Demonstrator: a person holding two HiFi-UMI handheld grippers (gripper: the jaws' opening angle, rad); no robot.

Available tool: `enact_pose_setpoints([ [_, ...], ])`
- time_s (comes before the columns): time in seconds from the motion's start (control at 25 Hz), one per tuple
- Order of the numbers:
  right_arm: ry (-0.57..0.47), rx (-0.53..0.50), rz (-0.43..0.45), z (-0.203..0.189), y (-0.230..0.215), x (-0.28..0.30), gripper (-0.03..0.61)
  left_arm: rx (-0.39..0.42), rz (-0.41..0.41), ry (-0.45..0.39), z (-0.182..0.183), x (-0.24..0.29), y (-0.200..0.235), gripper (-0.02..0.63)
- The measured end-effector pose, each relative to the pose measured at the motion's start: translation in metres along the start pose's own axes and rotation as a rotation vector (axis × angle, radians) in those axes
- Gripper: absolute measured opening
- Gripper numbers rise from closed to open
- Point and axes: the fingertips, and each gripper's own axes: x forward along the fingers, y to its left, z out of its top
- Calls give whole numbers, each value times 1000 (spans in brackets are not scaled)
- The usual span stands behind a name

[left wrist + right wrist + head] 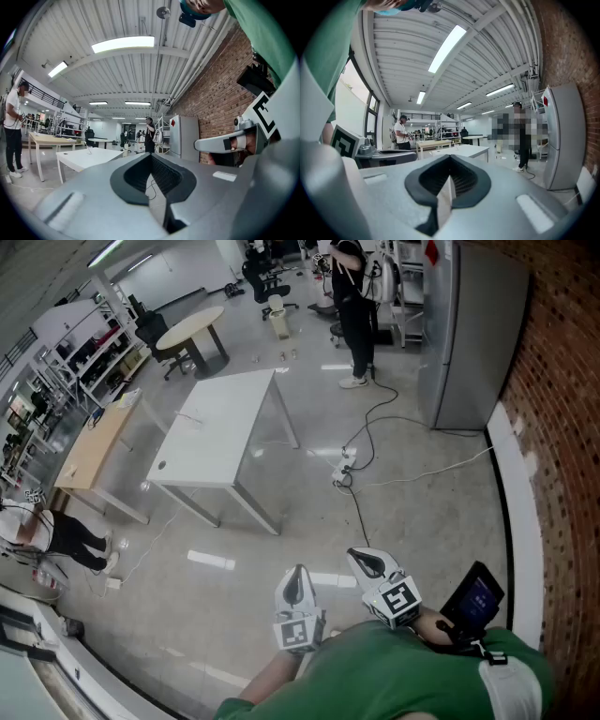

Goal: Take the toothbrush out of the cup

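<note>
White table (216, 427); green sleeve (394, 676); red brick wall (562, 427).

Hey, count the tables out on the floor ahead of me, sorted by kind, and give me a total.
White rectangular table: 1
Wooden rectangular table: 1
Round table: 1
Total: 3

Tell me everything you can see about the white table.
The white rectangular table stands on the glossy grey floor. Its flat top looks smooth, carried on slim white legs at the corners. A small dark round spot marks one near corner, and a thin little item near the far edge is too small to identify. A light wood-topped table stands beside it, apart.
</note>
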Motion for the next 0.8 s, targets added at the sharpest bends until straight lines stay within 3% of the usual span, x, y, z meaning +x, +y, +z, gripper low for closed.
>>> enact_pose_setpoints([
  [0.8, -26, 25, -10, 3, -3, -3, 3, -3, -6, 1, 1, 1, 0, 6],
])
